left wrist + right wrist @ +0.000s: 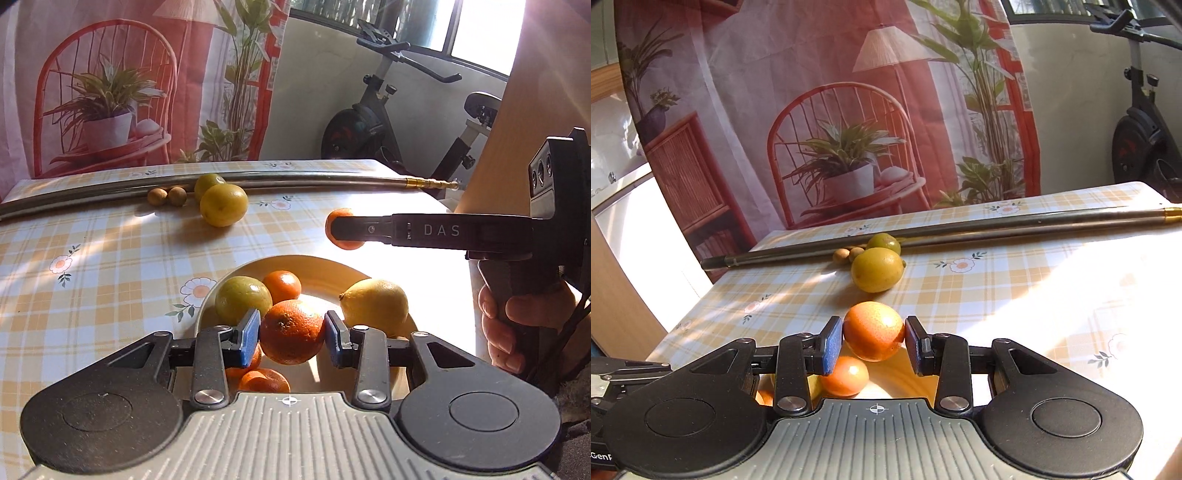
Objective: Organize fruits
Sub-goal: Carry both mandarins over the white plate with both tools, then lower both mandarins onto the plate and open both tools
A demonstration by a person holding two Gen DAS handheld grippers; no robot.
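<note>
Checked worktop: left tongs pinch a speckled orange above the plate; right tongs apparently pinch a tangerine.

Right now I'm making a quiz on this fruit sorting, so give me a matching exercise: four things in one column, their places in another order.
Things:
1. big orange
2. small orange
3. lemon
4. two brown fruits

Places:
A. on the cloth beside the metal rod
B. between the left gripper's pads
C. lying on the plate
D. between the right gripper's pads

Pairs: 1-B, 2-D, 3-C, 4-A
</note>
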